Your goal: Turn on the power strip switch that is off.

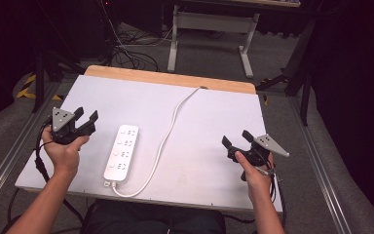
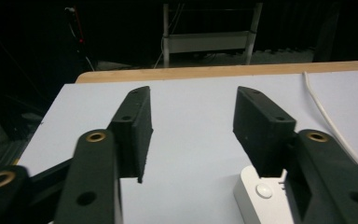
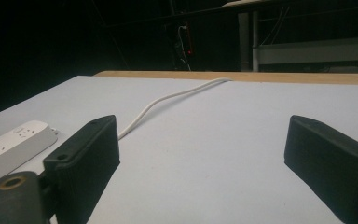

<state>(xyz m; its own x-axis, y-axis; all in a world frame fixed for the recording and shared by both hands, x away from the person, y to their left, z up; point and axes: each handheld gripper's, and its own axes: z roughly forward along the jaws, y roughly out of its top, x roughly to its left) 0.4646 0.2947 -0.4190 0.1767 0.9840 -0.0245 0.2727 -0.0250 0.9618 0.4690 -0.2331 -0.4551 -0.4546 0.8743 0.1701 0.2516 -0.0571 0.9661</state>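
Fingers (image 2: 135, 126) of left gripper (image 2: 191, 133) apart beside power strip (image 2: 261, 196) (button visible close-up)

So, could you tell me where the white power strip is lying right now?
In the high view the power strip lies flat on the table, left of centre, just right of the left gripper.

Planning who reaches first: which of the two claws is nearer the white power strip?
The left claw, just left of the power strip; the right claw sits far across the table.

The table (image 1: 214, 126) was lit evenly from overhead; the room around it lay dark. Shadows were faint, and close-up views looked slightly soft.
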